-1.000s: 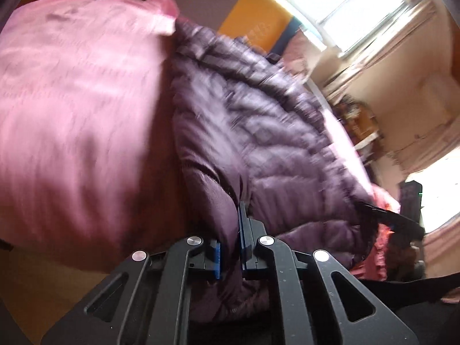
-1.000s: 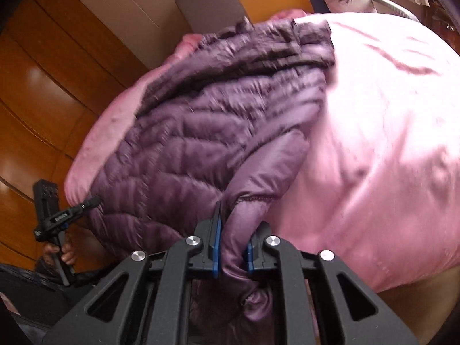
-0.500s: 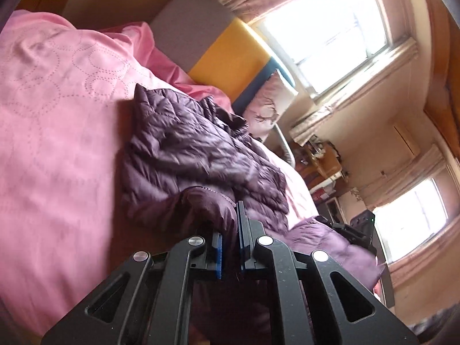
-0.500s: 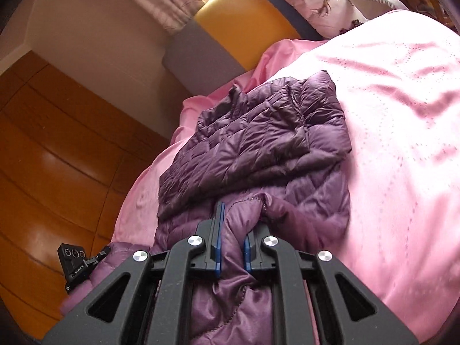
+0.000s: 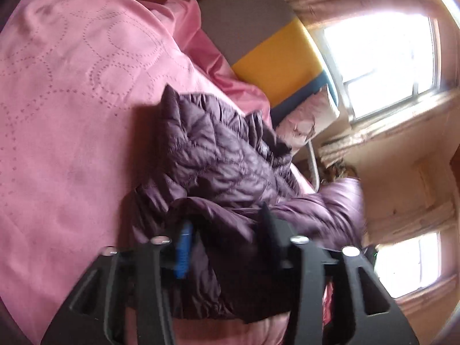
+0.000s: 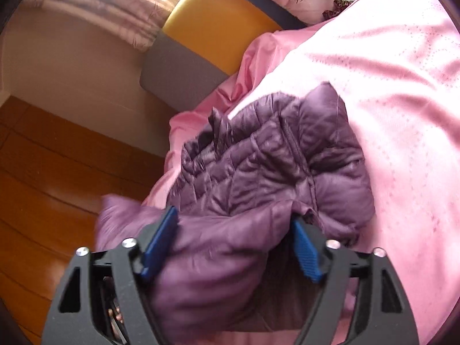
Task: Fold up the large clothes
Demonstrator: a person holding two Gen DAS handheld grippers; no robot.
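Purple quilted jacket [image 5: 224, 166] lies bunched on the pink bedspread [image 5: 72, 115], below the yellow-and-grey headboard [image 6: 212, 28]. Left gripper [image 5: 227, 230]: jaws spread wide, jacket's near fold slack between them, not pinched. Right gripper [image 6: 233, 230]: jaws likewise wide apart, straddling a loose fold of the same jacket [image 6: 273, 158]. Both grippers point toward the headboard, low over the jacket.
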